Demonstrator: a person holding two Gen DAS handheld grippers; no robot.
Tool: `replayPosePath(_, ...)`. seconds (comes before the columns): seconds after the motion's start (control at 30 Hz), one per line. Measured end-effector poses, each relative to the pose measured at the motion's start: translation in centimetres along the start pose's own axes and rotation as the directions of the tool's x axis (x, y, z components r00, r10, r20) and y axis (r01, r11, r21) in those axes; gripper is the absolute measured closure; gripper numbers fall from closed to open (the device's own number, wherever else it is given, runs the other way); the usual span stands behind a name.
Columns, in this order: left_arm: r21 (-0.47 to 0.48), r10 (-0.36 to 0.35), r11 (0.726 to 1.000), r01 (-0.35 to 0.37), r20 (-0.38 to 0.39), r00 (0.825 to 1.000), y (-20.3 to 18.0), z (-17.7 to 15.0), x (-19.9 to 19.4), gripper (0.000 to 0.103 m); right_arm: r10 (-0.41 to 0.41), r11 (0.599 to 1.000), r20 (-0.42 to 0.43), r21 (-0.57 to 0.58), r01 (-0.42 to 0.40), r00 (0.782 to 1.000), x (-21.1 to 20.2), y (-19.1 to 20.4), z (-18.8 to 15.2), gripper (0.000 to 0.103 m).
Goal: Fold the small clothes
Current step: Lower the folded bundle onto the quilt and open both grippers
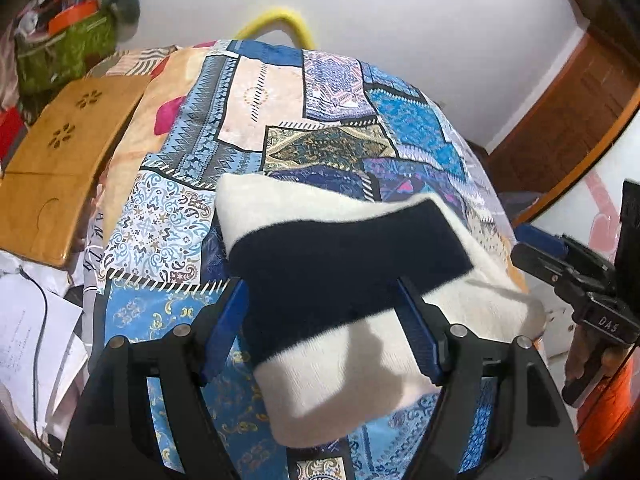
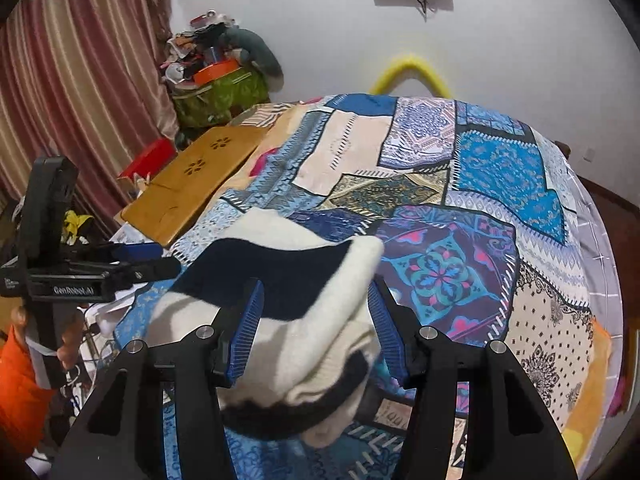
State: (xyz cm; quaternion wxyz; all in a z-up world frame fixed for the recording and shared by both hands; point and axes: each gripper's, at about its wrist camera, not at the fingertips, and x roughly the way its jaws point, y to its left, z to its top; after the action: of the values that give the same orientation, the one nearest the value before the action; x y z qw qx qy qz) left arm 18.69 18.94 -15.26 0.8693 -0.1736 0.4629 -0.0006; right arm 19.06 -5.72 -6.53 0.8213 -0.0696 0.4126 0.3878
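Left claw point(image 1: 320, 328) fills the bottom of its view, blue pads spread wide and not pressing on anything. The cream-and-navy knit garment point(image 1: 344, 280) lies on the bed point(image 1: 280, 120) right below and between those pads, looks like a folded rectangle, navy band across the middle, cream at both ends. Pads stand clear of the fabric on each side, so nothing is held here. Jaws are a touch wider than the garment's navy band, reads as a let-go stance, judging from the gap.

Right claw point(image 2: 316, 328) has blue pads either side of the same garment point(image 2: 304, 320), seen from the other end. There the fabric bunches up into a rounded hump between the pads, cream over navy. Its right edge sits close to the right pad; contact unclear, blurred. Left pad appears apart from the cloth. I'd call the jaws parted and not gripping, garment between them.

Why it sits so: the garment is laid near the bed's front edge, within reach of both claws, one claw at each end, the usual setup for doubling a small piece over. Fold looks at least partly done; the hump at the right end may want flattening.

A wooden board point(image 1: 60, 152) rests on the bed's left side, well apart from the garment. Each claw shows at the edge of the other's view, held in a hand point(image 1: 588, 360).
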Motion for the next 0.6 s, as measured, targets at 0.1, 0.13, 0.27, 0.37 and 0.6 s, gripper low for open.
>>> replayPosePath(0.1, 0.035, 0.039, 0.999, -0.038, -0.025, 0.999, -0.8, -1.0, 0.8, 0.029, -0.006, 1.000, -0.025, -0.024, 0.006, 1.000, 0.7, 0.5, -0.8, 0.051)
replayPosePath(0.13, 0.046, 0.049, 0.998, -0.047, -0.039, 0.998, -1.0, -1.5, 1.1, 0.029, -0.013, 1.000, -0.034, -0.029, 0.012, 0.999, 0.9, 0.5, -1.2, 0.051)
replayPosePath(0.27, 0.087, 0.087, 0.993, -0.082, -0.058, 0.994, -1.8, -3.3, 1.7, 0.029, -0.040, 0.999, -0.043, -0.018, 0.039, 0.998, 0.2, 0.1, -2.6, 0.051)
replayPosePath(0.37, 0.123, 0.124, 0.985, -0.120, -0.032, 0.992, -2.6, -4.3, 1.0, 0.029, -0.064, 0.998, -0.022, -0.012, 0.064, 0.998, -1.0, 0.0, -3.2, 0.051)
replayPosePath(0.6, 0.186, 0.184, 0.963, -0.196, 0.081, 0.980, -5.1, -5.4, -2.7, 0.029, -0.087, 0.996, 0.103, 0.017, 0.086, 0.991, -5.9, 0.7, -3.7, 0.051)
